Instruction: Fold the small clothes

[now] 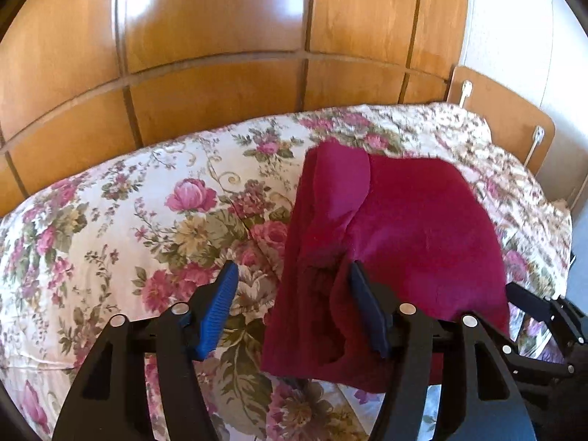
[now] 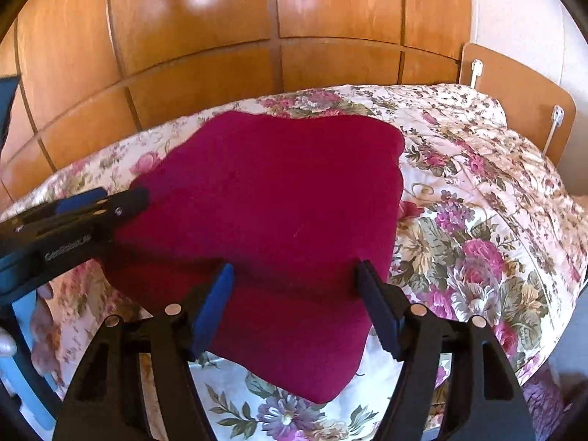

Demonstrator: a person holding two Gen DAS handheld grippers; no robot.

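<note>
A dark red garment (image 1: 404,228) lies folded on the floral bedspread (image 1: 128,220). In the left wrist view my left gripper (image 1: 292,275) is open, its jaws wide apart over the garment's near left edge, where a fold is doubled over. In the right wrist view the same garment (image 2: 279,198) spreads wide, and my right gripper (image 2: 294,275) is open just above its near part. The left gripper (image 2: 110,202) also shows there, at the garment's left edge.
A wooden panelled wardrobe (image 1: 220,55) stands behind the bed. A wooden headboard (image 2: 514,88) is at the far right by a white wall. The bed's near edge drops away at the bottom right (image 2: 562,360).
</note>
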